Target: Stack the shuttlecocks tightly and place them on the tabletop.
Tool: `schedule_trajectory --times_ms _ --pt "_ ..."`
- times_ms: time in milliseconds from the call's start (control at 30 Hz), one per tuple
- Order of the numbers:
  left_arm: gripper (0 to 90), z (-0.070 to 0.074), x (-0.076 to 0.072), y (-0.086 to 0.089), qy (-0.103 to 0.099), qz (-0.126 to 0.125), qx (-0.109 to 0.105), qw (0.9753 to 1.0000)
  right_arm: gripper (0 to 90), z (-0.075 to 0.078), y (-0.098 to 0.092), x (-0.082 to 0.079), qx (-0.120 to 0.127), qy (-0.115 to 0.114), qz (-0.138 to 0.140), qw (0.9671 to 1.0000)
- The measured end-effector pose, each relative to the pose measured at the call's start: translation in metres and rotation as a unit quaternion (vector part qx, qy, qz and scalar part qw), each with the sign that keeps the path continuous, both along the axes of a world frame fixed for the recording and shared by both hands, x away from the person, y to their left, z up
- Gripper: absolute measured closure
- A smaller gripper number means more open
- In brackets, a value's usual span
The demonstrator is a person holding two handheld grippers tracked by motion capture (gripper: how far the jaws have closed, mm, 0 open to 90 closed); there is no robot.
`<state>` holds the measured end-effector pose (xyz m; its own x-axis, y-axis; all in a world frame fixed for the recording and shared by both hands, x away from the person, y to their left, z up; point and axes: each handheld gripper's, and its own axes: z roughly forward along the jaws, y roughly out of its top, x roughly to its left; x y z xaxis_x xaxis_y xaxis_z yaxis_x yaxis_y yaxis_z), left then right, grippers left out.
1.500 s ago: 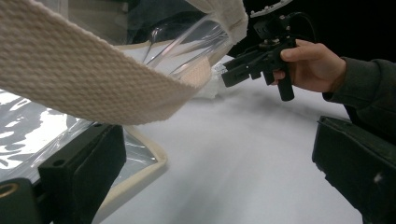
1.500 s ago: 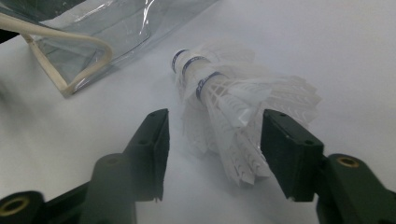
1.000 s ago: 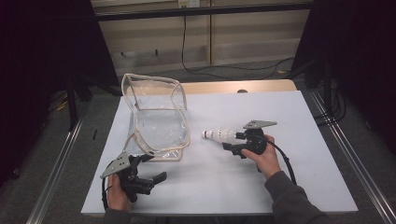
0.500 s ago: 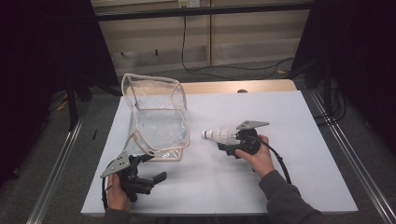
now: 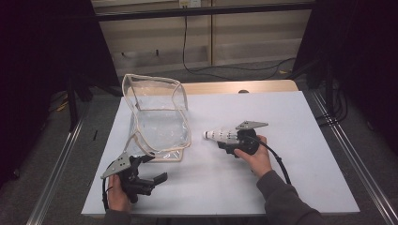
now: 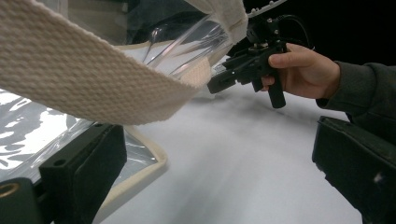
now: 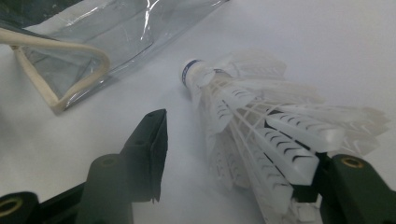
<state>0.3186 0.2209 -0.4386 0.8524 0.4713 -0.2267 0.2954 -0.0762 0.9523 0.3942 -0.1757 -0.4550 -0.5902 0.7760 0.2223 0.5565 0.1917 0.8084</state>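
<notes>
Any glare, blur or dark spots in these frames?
High view: surroundings dark, white table evenly lit. Left gripper view: glare on the clear bag, its webbing strap soft. Right gripper view: shuttlecock feathers nearly blown out, near feathers blurred.

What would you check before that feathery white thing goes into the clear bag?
1. Shuttlecock between the jaws of the right gripper: ok, it lies between them, cork end pointing forward toward the bag.
2. Firm grip on the shuttlecock: cannot tell; in the right gripper view one jaw stands clear of the feathers.
3. Clear bag mouth open: ok, its webbing rim stands up in a wide loop.
4. Left gripper holding the bag steady: not ok, its jaws are open and empty beside the bag's near edge.
5. Table between shuttlecock and bag: ok, nothing lies in the way.
</notes>
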Motion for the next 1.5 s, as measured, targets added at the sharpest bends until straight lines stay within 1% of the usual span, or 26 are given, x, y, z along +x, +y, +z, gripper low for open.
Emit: schedule_trajectory --times_ms 100,167,300,467,500,667,733,800,833,867,967,1167,1267,1367,1433,1500 --pt "3.1 0.0 0.0 0.0 0.001 -0.001 -0.002 1.0 44.3 -0.001 0.002 0.001 -0.001 0.001 -0.004 1.0" --pt "3.1 0.0 0.0 0.0 0.0 0.0 0.0 1.0 45.6 -0.002 0.003 0.002 0.004 0.003 -0.004 1.0" --pt "3.2 0.0 0.0 0.0 0.0 0.0 -0.001 1.0 49.7 -0.002 0.006 0.003 -0.002 -0.001 -0.009 1.0" --pt "3.2 0.0 0.0 0.0 0.0 0.0 -0.001 1.0 50.6 -0.002 0.01 0.005 -0.01 -0.005 -0.012 0.9999" --pt "3.2 0.0 0.0 0.0 0.0 0.0 -0.001 1.0 52.0 -0.002 0.011 0.005 -0.011 -0.006 -0.013 0.9998" --pt "3.2 0.0 0.0 0.001 0.0 0.0 0.0 1.0 62.0 -0.003 0.013 0.006 -0.024 -0.01 -0.023 0.9994" --pt "3.2 0.0 0.0 0.0 0.001 0.0 0.0 1.0 64.3 -0.003 0.014 0.006 -0.029 -0.012 -0.023 0.9993" --pt "3.2 0.0 0.0 0.0 0.001 0.0 0.0 1.0 70.7 -0.004 0.015 0.006 -0.038 -0.017 -0.017 0.999" --pt "3.2 0.0 0.0 0.001 0.0 0.0 0.0 1.0 79.1 -0.004 0.016 0.006 -0.039 -0.017 -0.014 0.999" --pt "3.2 0.0 0.0 0.0 0.0 0.0 0.0 1.0 79.4 -0.004 0.016 0.006 -0.039 -0.018 -0.009 0.999" --pt "3.2 0.0 0.0 0.001 0.0 0.0 0.001 1.0 81.8 -0.004 0.018 0.005 -0.05 -0.021 -0.002 0.9985" --pt "3.2 0.0 0.0 0.001 -0.001 0.0 0.0 1.0 82.5 -0.002 0.016 0.005 -0.038 -0.011 0.001 0.9992" --pt "3.2 0.0 0.0 0.001 -0.001 0.001 -0.001 1.0 83.5 0.0 0.014 0.005 -0.024 -0.006 0.006 0.9997" --pt "3.2 0.0 0.0 0.0 0.0 0.002 -0.002 1.0 84.2 0.002 0.012 0.005 -0.018 -0.001 0.006 0.9998" --pt "3.2 0.0 0.0 0.0 0.0 0.002 -0.002 1.0 84.5 0.004 0.01 0.004 -0.011 0.003 0.008 0.9999" --pt "3.3 0.0 0.0 0.001 0.0 0.002 -0.002 1.0 84.7 0.005 0.008 0.004 0.001 0.007 0.01 0.9999"
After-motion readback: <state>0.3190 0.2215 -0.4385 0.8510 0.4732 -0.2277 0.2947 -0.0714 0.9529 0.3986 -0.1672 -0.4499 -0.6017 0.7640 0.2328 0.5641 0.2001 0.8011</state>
